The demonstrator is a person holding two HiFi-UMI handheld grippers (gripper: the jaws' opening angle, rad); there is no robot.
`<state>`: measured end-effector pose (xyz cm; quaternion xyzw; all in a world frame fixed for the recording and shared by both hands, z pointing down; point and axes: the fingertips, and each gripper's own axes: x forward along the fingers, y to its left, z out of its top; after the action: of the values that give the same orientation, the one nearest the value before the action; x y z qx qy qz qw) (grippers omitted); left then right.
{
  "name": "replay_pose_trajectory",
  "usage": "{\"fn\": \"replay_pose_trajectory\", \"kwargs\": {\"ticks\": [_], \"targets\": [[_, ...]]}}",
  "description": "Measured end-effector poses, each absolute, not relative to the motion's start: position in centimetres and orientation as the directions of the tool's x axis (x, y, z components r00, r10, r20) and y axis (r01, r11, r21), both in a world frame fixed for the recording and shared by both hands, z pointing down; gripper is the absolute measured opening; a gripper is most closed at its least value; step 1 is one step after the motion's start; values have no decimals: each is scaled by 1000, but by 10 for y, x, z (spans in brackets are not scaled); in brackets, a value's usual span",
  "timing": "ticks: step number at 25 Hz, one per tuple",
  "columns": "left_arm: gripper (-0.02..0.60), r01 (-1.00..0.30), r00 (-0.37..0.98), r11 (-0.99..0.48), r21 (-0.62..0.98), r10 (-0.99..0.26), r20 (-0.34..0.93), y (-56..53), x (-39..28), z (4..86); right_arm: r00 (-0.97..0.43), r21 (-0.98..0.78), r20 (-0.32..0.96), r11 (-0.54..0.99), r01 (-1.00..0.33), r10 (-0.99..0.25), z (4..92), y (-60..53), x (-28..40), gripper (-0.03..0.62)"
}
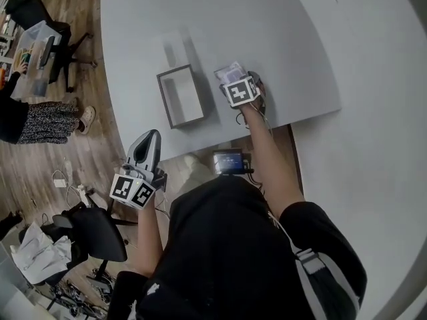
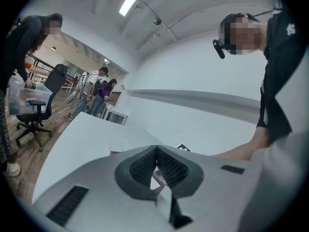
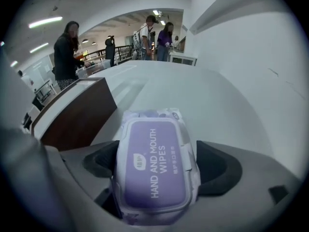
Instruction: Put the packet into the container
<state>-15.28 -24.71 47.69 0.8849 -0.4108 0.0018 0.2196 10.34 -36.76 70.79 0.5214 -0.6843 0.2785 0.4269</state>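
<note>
A purple packet of hand and mouth wipes [image 3: 155, 163] lies flat on the white table [image 1: 233, 25], just right of the container [image 1: 162, 99]. That container is an empty rectangular box with dark walls [image 3: 77, 112]. My right gripper [image 1: 233, 79] points steeply down over the packet [image 1: 230, 70]. Its jaws stand wide apart with the packet between the pads [image 3: 219, 167], and no squeeze shows. My left gripper [image 1: 152, 135] hangs off the table's near edge, left of the container. In the left gripper view the left gripper [image 2: 156, 149] is shut with nothing in it.
A small dark device [image 1: 229, 161] sits at the table's near edge. Off the table to the left are a black office chair [image 1: 93, 232], a seated person [image 1: 40, 122] and a clear plastic bin [image 1: 33, 52]. Several people stand far back in the room.
</note>
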Motion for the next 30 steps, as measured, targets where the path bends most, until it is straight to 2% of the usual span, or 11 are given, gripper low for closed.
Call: {"fn": "replay_pose_trajectory", "kwargs": {"ticks": [4,10,16,25,30], "targets": [[8,-725,666,-568,390,-723,186,-248,-154,479,-95,80,899,372,-925,-429,715,-364,99,463],[8,-721,668,-570,393,-723,176,-251,-152,476,-53,104,909,350,-931,-414,715,-363,100,456],[8,-725,663,-565,393,-727,178,-251,-156,475,-79,69,893,307,-949,-444,707,-359,99,403],[8,-715,671,-576,396,-725,156,-250,-161,474,-181,-73,814,212,-975,-551,643,-360,67,403],[8,-706,676,-582,404,-723,140,-245,-167,471,-247,-125,775,242,-962,-581,606,-364,25,403]]}}
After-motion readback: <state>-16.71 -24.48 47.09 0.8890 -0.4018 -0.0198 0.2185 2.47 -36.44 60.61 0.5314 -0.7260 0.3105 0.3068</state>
